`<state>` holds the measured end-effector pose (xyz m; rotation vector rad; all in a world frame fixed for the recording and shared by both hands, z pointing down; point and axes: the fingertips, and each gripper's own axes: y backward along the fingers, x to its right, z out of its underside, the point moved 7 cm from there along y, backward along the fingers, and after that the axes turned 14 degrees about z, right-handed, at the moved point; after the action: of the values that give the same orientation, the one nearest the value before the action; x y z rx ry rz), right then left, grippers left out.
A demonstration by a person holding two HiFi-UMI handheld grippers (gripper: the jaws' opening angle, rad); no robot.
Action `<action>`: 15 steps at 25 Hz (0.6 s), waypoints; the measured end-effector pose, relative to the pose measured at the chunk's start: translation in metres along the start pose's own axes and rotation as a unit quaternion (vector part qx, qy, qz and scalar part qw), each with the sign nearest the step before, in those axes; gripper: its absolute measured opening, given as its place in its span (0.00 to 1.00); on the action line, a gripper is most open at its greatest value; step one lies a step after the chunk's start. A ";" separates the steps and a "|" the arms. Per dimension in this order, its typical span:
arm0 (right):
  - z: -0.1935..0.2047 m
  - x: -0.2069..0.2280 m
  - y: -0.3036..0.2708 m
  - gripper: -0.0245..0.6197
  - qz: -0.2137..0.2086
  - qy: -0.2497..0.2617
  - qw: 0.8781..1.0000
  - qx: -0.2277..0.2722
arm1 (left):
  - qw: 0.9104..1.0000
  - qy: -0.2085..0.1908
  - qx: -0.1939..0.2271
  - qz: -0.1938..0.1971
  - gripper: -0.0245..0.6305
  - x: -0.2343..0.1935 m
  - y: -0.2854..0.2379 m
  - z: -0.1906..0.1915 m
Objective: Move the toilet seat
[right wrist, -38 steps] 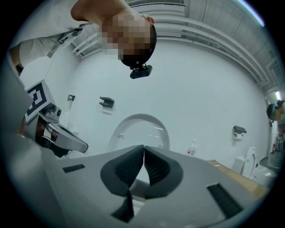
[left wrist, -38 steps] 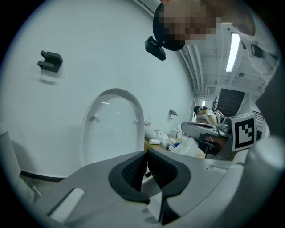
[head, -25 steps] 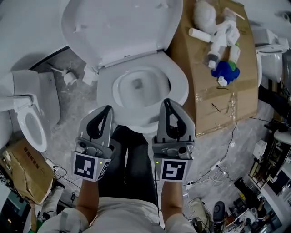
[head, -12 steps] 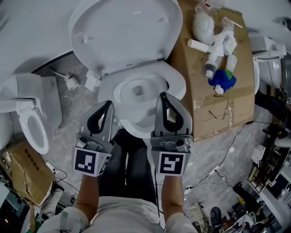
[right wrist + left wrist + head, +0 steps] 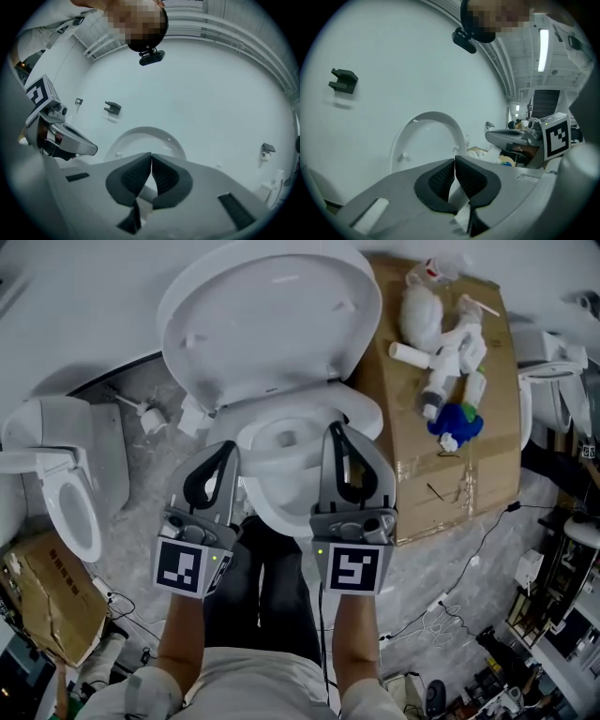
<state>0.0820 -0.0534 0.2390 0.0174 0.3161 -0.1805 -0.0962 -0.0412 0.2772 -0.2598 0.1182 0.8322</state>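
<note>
We hold both grippers low in the centre of the head view. The left gripper [image 5: 226,448] and right gripper [image 5: 336,429] each have their jaws pressed together on nothing, tips overlapping the toilet bowl's [image 5: 281,479] front rim. The toilet seat [image 5: 272,324] stands raised at top centre, clear of both. A cardboard box [image 5: 450,474] sits at right.

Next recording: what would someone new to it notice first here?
A white toilet sits at centre, its seat tipped up behind the open bowl. Just in front, the left hand-held gripper and right hand-held gripper point at it side by side, both shut and empty. On the right, a cardboard box carries white bottles and a blue item.
</note>
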 end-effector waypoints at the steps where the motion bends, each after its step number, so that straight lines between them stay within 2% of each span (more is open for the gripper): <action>1: -0.001 0.000 -0.003 0.02 -0.001 0.000 1.000 0.001 | 1.000 0.000 0.001 -0.001 0.04 -0.002 -0.001 -0.001; 15: -0.009 0.001 -0.045 0.02 -0.020 0.001 1.000 0.014 | 1.000 -0.007 0.014 -0.012 0.04 -0.035 -0.020 -0.018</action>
<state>0.0717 -0.0974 0.2311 0.0390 0.3156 -0.2255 -0.1047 -0.0837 0.2703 -0.2283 0.1134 0.8081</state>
